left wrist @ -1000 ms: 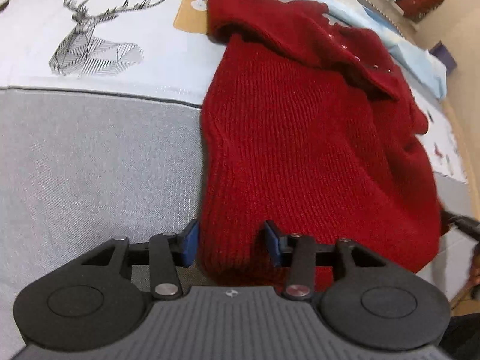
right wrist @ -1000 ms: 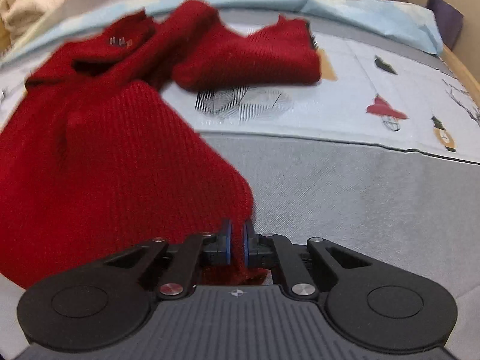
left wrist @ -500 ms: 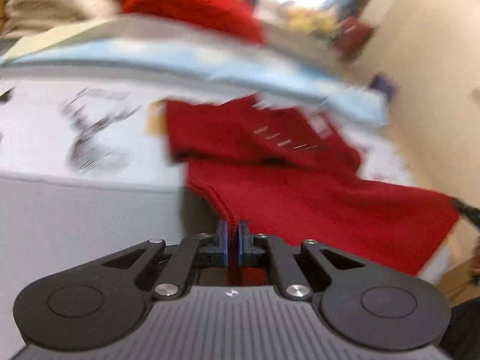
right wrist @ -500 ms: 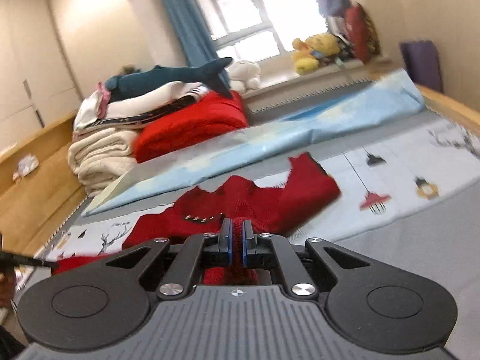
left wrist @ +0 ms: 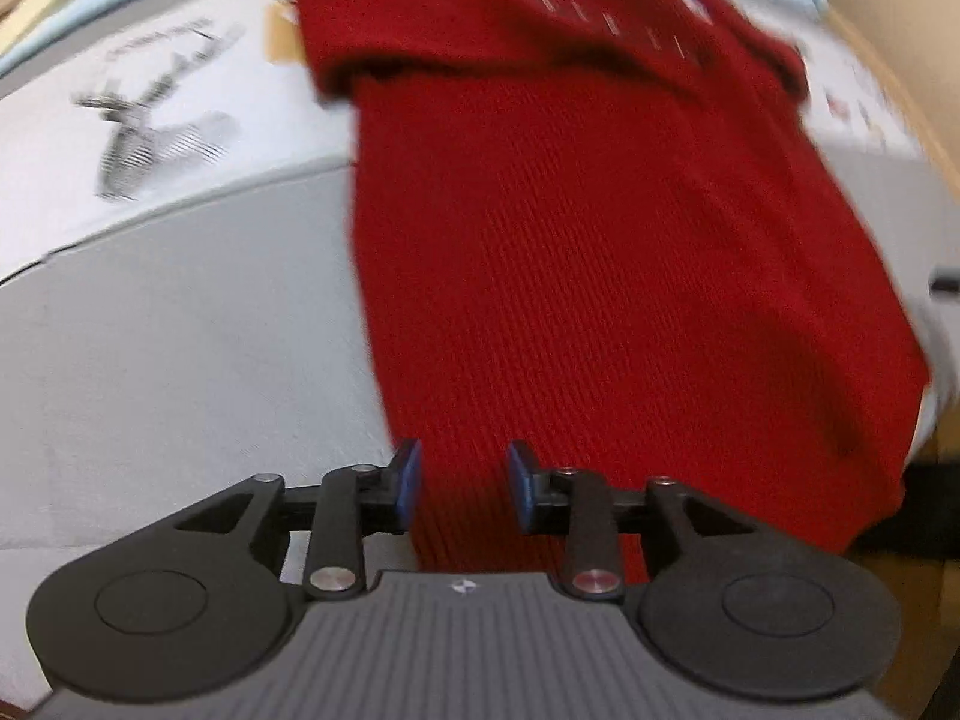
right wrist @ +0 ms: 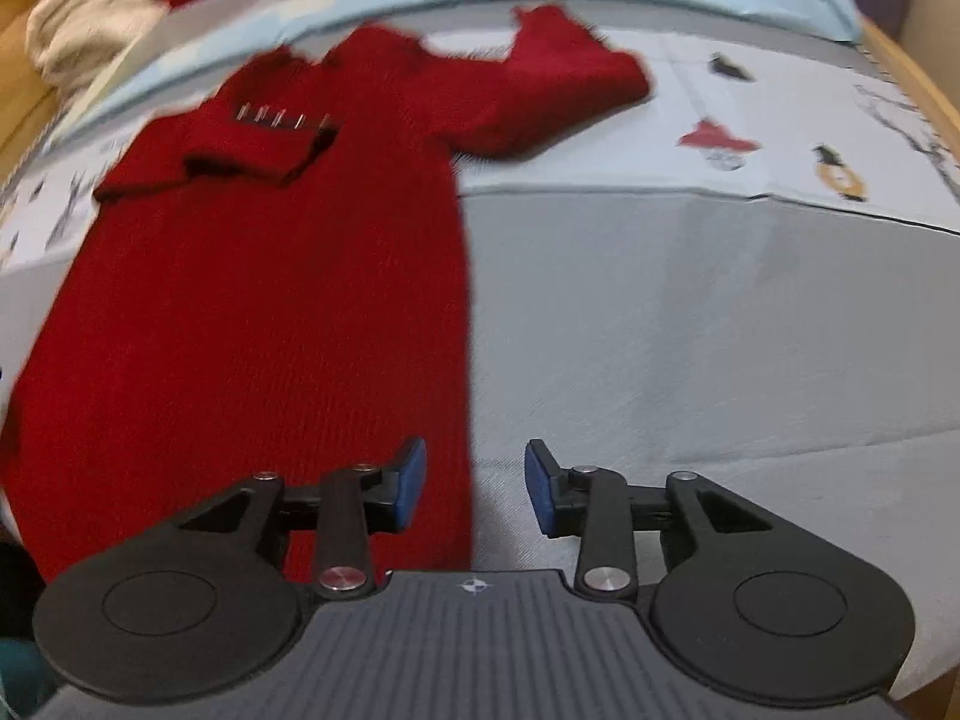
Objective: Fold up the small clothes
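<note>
A small dark red knitted sweater point(left wrist: 600, 252) lies spread flat on the grey bed cover, hem nearest me, collar and sleeves at the far end. It also shows in the right wrist view point(right wrist: 270, 312), one sleeve point(right wrist: 564, 78) stretched to the far right and the other folded over its chest. My left gripper point(left wrist: 462, 483) is open over the hem's left corner. My right gripper point(right wrist: 474, 483) is open over the hem's right edge. Neither holds anything.
The grey cover point(right wrist: 690, 330) meets a white printed sheet with a deer drawing point(left wrist: 150, 120) and small figures point(right wrist: 720, 147). Folded blankets point(right wrist: 78, 18) are stacked at the far left. A wooden bed edge point(right wrist: 912, 66) runs along the right.
Half a second ago both grippers were shut on the sweater's hem and held it lifted. Now both are open and the sweater lies flat and stretched out on the bed.
</note>
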A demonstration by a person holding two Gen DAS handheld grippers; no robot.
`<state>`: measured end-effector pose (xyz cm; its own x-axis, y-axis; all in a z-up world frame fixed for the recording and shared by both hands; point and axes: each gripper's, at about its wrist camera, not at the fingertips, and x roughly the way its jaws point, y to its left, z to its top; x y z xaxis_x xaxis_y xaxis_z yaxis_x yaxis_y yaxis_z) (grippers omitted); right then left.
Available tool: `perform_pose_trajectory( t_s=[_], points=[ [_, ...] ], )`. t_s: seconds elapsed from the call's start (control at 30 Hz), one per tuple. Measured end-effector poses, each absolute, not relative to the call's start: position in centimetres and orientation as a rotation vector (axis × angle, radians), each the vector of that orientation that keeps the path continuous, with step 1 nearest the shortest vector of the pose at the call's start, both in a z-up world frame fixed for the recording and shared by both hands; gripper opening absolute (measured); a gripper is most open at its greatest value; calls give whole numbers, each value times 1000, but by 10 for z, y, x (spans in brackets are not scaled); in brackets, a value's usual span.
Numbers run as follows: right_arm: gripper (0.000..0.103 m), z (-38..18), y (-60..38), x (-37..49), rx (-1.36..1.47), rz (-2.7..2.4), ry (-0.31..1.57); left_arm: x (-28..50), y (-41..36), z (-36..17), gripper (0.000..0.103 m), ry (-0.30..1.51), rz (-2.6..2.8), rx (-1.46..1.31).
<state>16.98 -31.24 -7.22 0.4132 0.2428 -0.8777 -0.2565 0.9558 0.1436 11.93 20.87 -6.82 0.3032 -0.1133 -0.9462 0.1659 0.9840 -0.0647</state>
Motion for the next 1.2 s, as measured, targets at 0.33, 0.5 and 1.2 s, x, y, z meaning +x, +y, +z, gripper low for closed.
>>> perform_pose_trajectory(
  t_s=[0.33, 0.5, 1.2],
  points=[
    [38, -92, -296, 163, -112, 289, 1104, 115, 190, -75, 46, 1239, -119, 189],
    [38, -46, -313, 178, 2, 183, 873, 129, 170, -29, 69, 993, -35, 121],
    [44, -69, -260, 346, -61, 90, 704, 265, 32, -84, 82, 718, -26, 520]
  ],
)
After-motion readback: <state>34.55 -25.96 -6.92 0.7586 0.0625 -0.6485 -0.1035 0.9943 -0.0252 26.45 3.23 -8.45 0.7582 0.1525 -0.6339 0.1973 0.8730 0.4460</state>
